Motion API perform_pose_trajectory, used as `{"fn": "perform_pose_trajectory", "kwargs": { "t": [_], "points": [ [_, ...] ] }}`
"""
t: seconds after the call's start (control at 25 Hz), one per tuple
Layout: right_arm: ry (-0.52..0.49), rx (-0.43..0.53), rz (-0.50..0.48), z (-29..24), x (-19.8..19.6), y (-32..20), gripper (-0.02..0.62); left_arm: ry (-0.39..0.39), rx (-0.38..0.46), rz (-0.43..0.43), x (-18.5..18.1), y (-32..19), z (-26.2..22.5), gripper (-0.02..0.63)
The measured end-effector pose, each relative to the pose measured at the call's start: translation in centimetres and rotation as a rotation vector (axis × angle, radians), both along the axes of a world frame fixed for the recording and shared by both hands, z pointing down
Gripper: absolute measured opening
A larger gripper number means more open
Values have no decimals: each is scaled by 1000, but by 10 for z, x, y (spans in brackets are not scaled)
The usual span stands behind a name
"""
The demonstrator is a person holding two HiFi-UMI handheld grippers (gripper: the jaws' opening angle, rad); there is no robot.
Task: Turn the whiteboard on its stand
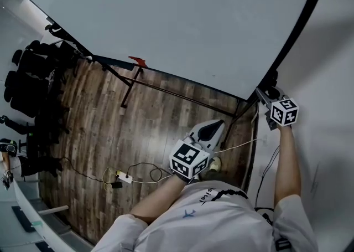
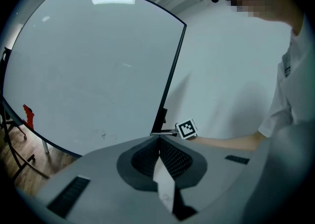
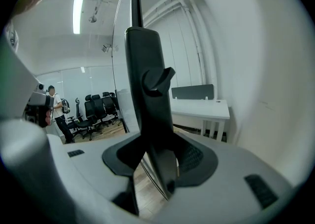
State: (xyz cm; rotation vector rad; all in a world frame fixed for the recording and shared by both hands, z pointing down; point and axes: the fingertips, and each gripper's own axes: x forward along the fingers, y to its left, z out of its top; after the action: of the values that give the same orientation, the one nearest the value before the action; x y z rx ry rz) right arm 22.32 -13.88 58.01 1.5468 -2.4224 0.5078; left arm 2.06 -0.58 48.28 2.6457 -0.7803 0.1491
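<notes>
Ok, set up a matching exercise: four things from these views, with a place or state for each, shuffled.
Things:
1. left gripper
2. right gripper
3. chairs
4. red item

Place or state:
A. by the whiteboard's lower edge
B. shut on the whiteboard's side edge
C. shut, empty
D. far left in the head view

Pairs: 1-C, 2-B, 3-D, 4-A

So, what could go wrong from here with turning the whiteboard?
Only the right gripper clamps the whiteboard, at its black edge; the left gripper is shut and off the board, so the grip may slip. The red object at the board's lower edge could fall off. The power strip and its cables lie by the person's shoe: a trip hazard.
</notes>
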Motion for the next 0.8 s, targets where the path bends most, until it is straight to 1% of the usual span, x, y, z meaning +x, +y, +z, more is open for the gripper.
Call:
{"fn": "perform_pose_trajectory", "kwargs": {
  "t": [0.2, 0.32, 0.4, 0.48, 0.64, 0.76, 0.8],
  "points": [
    [11, -15, 34, -1, 6, 4, 186, 26, -10, 13, -20, 10, 0, 12],
    [-17, -8, 95, -5, 6, 11, 186, 41, -22, 22, -34, 17, 4, 12],
    [-52, 16, 144, -12, 8, 25, 186, 54, -28, 31, -39, 22, 5, 12],
    [-51, 30, 174, -18, 6, 43, 186, 65, -30, 45, -41, 26, 4, 12],
    [-18, 29, 153, -20, -19, 85, 182, 69, -30, 78, -37, 37, 5, 12],
    [-14, 43, 137, -24, -49, 109, 158, 68, -33, 109, -32, 47, 5, 12],
    [-4, 56, 135, -27, -60, 116, 141, 68, -31, 119, -30, 51, 4, 12]
  ]
}}
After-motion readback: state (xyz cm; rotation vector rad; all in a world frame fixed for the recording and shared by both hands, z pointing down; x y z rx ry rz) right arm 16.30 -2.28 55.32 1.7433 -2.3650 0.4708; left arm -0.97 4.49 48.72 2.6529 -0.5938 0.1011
